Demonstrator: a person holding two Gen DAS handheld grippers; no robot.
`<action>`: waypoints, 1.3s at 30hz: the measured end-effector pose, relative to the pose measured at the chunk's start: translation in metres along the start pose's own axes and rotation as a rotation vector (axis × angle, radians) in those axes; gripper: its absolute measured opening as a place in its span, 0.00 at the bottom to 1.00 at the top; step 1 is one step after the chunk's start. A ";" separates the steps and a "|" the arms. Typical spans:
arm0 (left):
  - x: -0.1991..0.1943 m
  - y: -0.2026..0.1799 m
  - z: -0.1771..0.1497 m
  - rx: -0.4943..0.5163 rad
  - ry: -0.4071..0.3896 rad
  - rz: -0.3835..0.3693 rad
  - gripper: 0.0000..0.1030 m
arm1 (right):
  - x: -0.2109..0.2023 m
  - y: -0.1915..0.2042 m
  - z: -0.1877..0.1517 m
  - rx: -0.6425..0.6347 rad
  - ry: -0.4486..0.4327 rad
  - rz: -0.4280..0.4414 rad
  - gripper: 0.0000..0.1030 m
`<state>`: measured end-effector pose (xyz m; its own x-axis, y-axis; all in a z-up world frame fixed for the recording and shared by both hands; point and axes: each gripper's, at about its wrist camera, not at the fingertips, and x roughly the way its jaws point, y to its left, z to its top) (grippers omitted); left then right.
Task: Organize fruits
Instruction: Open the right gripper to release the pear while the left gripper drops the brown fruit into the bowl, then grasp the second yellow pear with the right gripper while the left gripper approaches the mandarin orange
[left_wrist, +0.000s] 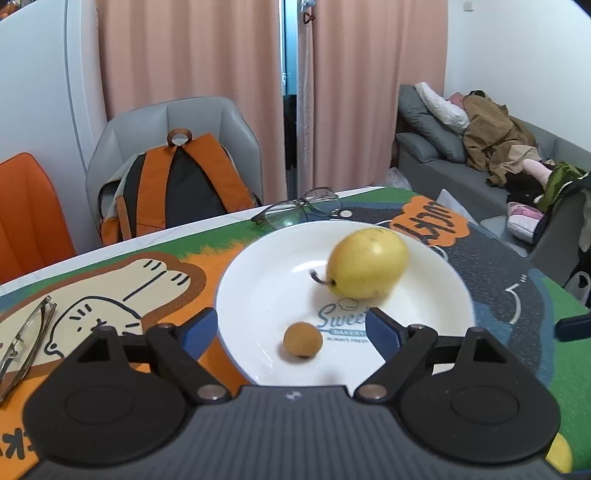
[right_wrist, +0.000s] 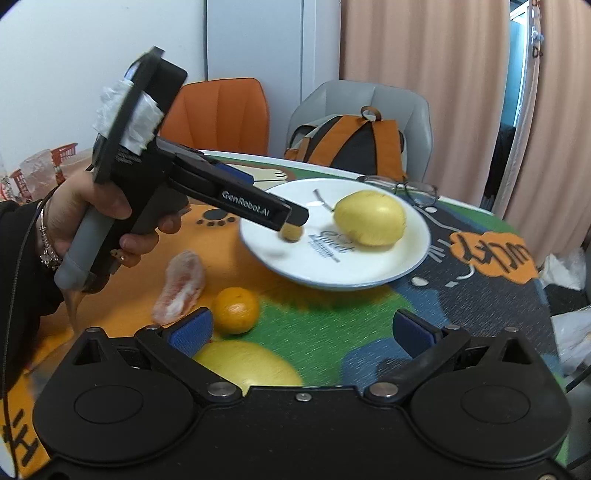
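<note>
Left gripper (left_wrist: 291, 332) jaws released over glossy white plate (left_wrist: 258, 280); smooth pear (left_wrist: 367, 263), small round longan (left_wrist: 303, 339).

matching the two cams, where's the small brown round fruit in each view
Left wrist: small brown fruit on the near part of the white plate, between the open left gripper fingers.
Right wrist: on the plate's left side.
Shared landmark: yellow pear.
</note>
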<state>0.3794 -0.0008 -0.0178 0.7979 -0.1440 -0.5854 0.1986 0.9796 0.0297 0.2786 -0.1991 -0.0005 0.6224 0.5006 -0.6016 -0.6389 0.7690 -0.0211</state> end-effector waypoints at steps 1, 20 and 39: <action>-0.005 0.000 -0.001 -0.004 -0.003 -0.004 0.84 | 0.000 0.001 -0.001 0.007 0.002 0.006 1.00; -0.082 -0.001 -0.045 -0.012 -0.029 -0.088 0.91 | -0.009 0.035 -0.021 0.011 0.018 0.031 1.00; -0.148 -0.006 -0.115 0.060 -0.022 -0.134 0.91 | 0.002 0.041 -0.032 0.011 0.044 0.008 1.00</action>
<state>0.1949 0.0311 -0.0242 0.7740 -0.2769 -0.5694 0.3377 0.9412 0.0014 0.2393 -0.1797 -0.0276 0.5966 0.4894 -0.6361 -0.6389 0.7693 -0.0073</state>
